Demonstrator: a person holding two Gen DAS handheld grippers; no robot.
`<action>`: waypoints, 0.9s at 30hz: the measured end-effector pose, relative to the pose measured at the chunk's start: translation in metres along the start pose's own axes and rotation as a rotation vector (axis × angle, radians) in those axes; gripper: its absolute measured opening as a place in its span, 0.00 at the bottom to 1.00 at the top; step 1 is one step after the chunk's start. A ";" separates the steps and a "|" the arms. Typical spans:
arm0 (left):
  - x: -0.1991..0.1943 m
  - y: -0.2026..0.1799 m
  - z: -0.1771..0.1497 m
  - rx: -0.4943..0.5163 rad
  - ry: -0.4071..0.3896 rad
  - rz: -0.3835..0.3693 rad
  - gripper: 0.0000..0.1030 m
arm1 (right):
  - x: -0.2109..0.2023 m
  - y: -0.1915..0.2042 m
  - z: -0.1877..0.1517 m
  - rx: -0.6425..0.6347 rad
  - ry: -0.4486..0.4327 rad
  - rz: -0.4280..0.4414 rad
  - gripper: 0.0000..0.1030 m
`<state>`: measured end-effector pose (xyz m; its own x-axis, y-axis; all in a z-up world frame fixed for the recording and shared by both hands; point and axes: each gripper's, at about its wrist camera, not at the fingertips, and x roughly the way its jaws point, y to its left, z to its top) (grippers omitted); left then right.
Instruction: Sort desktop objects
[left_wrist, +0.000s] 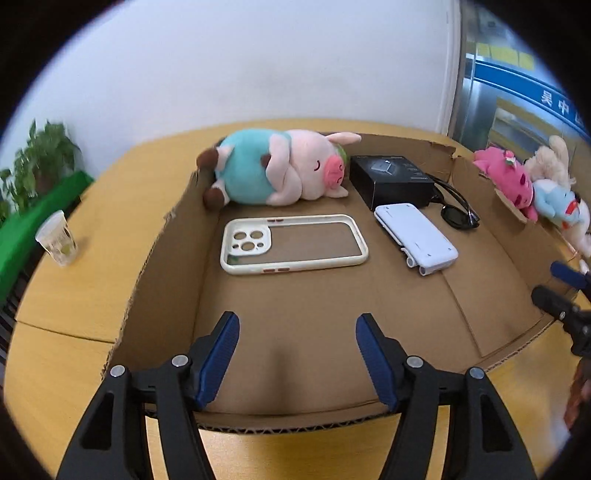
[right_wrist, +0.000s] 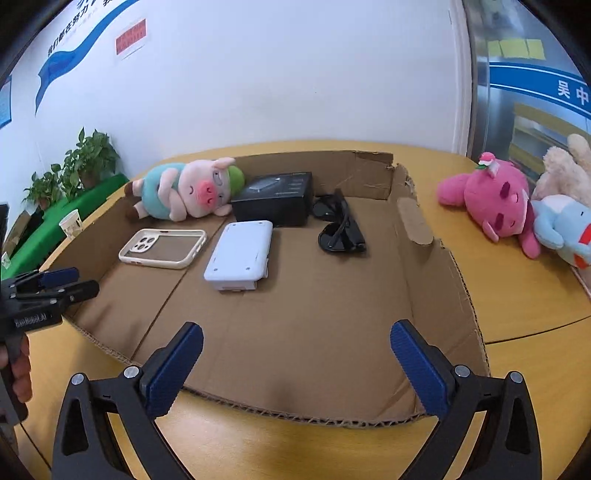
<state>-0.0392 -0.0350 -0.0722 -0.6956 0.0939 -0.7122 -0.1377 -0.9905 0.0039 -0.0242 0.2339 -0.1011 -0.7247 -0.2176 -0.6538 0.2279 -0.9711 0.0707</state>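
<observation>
A shallow cardboard tray (left_wrist: 173, 280) (right_wrist: 436, 306) lies on the yellow table. In it lie a pink pig plush in a teal shirt (left_wrist: 280, 170) (right_wrist: 184, 190), a cream phone case (left_wrist: 293, 243) (right_wrist: 164, 248), a white device (left_wrist: 415, 232) (right_wrist: 242, 254), a black box (left_wrist: 391, 179) (right_wrist: 275, 197) and black sunglasses (left_wrist: 460, 210) (right_wrist: 338, 227). My left gripper (left_wrist: 297, 328) is open and empty over the tray's near edge. My right gripper (right_wrist: 295, 336) is open and empty at the tray's near edge, and it shows at the right of the left wrist view (left_wrist: 565, 291).
A pink plush (right_wrist: 491, 203) (left_wrist: 511, 181), a blue plush (right_wrist: 565, 229) and a beige plush (right_wrist: 565, 166) lie on the table right of the tray. A paper cup (left_wrist: 57, 238) (right_wrist: 72, 221) stands at the left. Potted plants (right_wrist: 74, 162) stand beyond the table's left edge.
</observation>
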 end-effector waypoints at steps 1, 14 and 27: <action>-0.001 0.000 -0.001 -0.006 -0.017 0.007 0.64 | 0.000 -0.001 -0.002 -0.002 -0.018 -0.001 1.00; -0.007 -0.012 -0.025 -0.022 -0.223 0.064 0.77 | -0.003 -0.004 -0.022 -0.034 -0.190 -0.004 1.00; -0.008 -0.018 -0.024 -0.016 -0.290 0.066 0.84 | 0.000 0.003 -0.019 -0.013 -0.206 -0.059 1.00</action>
<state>-0.0142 -0.0207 -0.0829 -0.8757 0.0516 -0.4802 -0.0756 -0.9967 0.0308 -0.0109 0.2327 -0.1150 -0.8544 -0.1770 -0.4885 0.1886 -0.9817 0.0258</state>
